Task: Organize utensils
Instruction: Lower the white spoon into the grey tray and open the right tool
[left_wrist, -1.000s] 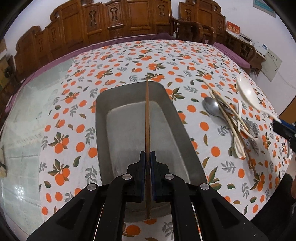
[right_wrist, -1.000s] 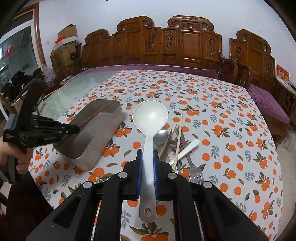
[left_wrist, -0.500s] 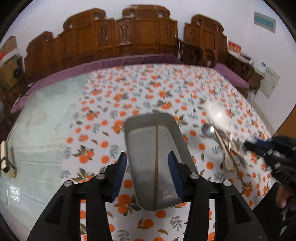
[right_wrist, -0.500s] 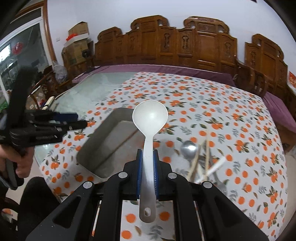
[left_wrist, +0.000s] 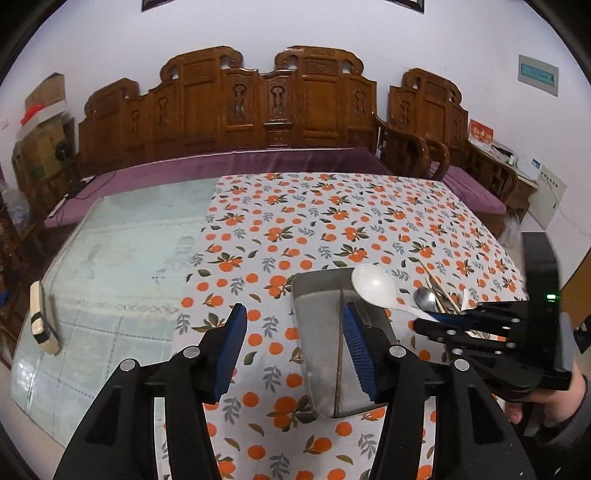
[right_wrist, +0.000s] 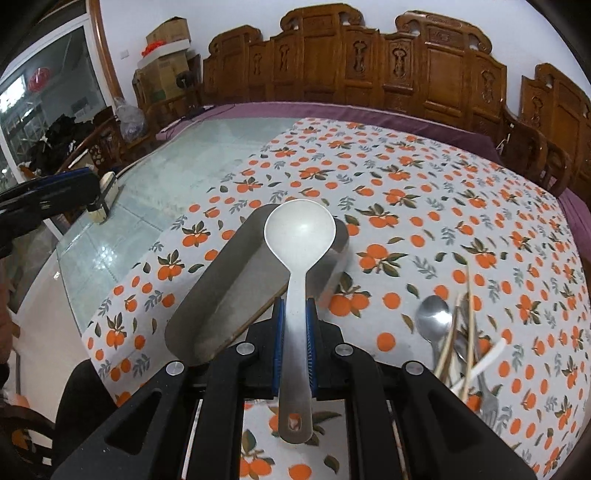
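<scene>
1. Metal tray (left_wrist: 314, 347) sits on the orange-print cloth near the front edge of the table, about mid-width. One brown chopstick (left_wrist: 338, 350) already lies lengthwise inside it. That's the only piece sorted so far, as far as I can see.
2. Left gripper (left_wrist: 293, 343) is raised above the tray's left side. Its jaws have just been opening, now apart with nothing between them.
3. Right gripper (right_wrist: 294, 343) has jaws clamped on the handle of the white ladle (right_wrist: 300, 232), bowl hanging over the tray's far end, not yet set down. Likely next in.
4. Still left: a loose pile (right_wrist: 461, 343) on the cloth right of the tray, near the front-right corner, with a metal spoon (right_wrist: 433, 321), pale chopsticks, a fork and a white handle.
5. Judgement: early stage, most utensils still outside.
</scene>
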